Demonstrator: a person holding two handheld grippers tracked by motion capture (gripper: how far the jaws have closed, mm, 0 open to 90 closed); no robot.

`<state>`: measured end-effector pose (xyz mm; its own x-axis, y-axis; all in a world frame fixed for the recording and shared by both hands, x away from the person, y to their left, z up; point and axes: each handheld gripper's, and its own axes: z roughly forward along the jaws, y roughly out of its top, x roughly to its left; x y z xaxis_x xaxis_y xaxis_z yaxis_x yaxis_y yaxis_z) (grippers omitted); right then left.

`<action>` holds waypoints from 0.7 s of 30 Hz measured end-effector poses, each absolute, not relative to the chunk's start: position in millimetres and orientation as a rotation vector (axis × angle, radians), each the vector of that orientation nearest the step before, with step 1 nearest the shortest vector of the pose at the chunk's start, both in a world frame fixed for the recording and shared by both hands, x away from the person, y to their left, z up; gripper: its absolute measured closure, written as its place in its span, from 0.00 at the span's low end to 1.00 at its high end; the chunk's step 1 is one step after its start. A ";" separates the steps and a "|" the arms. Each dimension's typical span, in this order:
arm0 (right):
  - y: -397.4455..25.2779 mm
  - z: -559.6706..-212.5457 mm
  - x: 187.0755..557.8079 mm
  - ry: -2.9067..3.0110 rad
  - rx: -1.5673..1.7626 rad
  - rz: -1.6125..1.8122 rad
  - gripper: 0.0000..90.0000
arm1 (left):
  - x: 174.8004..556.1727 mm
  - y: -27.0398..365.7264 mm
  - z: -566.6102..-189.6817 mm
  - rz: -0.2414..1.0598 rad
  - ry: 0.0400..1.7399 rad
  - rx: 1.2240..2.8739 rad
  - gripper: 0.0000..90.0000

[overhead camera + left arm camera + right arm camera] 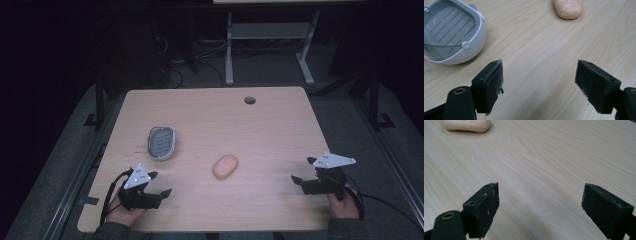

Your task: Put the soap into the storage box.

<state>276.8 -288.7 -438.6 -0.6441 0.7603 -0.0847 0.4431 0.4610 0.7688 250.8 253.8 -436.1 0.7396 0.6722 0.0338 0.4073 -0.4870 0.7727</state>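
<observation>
Peach oval soap bar (225, 166) lies untouched beside grey slatted plastic soap dish (161, 142); left gripper (159, 183) and right gripper (303, 170) released, flanking.

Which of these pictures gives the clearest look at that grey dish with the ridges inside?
The left gripper view: the soap dish is close there, so its slotted grey insert and white rim read plainly, though the frame edge cuts it off. The high view shows it whole but small.
</observation>
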 end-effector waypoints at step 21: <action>-291.6 -438.0 274.9 2.283 1.023 1.041 0.16 | 264.6 197.9 -416.7 0.367 0.698 2.217 0.25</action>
